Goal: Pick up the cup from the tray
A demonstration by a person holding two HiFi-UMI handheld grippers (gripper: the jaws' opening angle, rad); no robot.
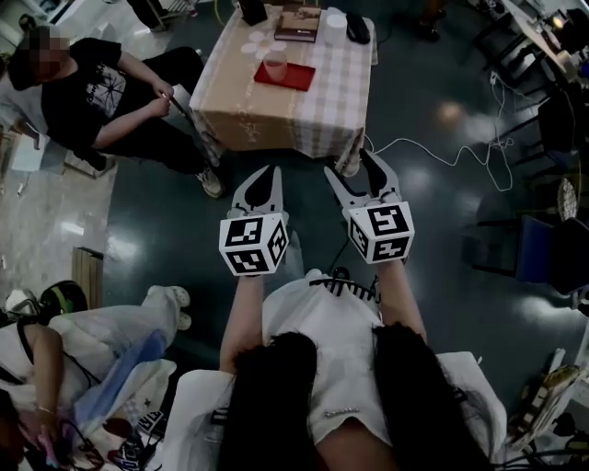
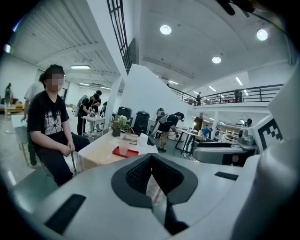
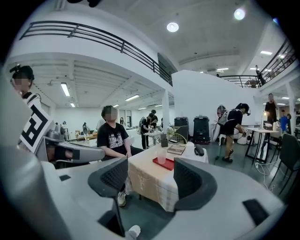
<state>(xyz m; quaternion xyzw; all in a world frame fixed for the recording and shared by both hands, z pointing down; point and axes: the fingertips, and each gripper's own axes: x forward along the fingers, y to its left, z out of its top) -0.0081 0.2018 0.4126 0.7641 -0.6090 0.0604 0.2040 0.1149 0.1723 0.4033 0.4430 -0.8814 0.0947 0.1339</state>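
A translucent cup stands on a red tray on a cloth-covered table, far ahead of both grippers. My left gripper hangs in the air short of the table with its jaws together and nothing in them. My right gripper is beside it, jaws apart and empty. The left gripper view shows the cup on the tray beyond the left gripper. In the right gripper view the cup and tray sit between the right gripper's spread pads, well out of reach.
A person in black sits at the table's left. Another person crouches at lower left. A book and a dark object lie on the table's far side. A white cable runs across the floor; a blue chair stands right.
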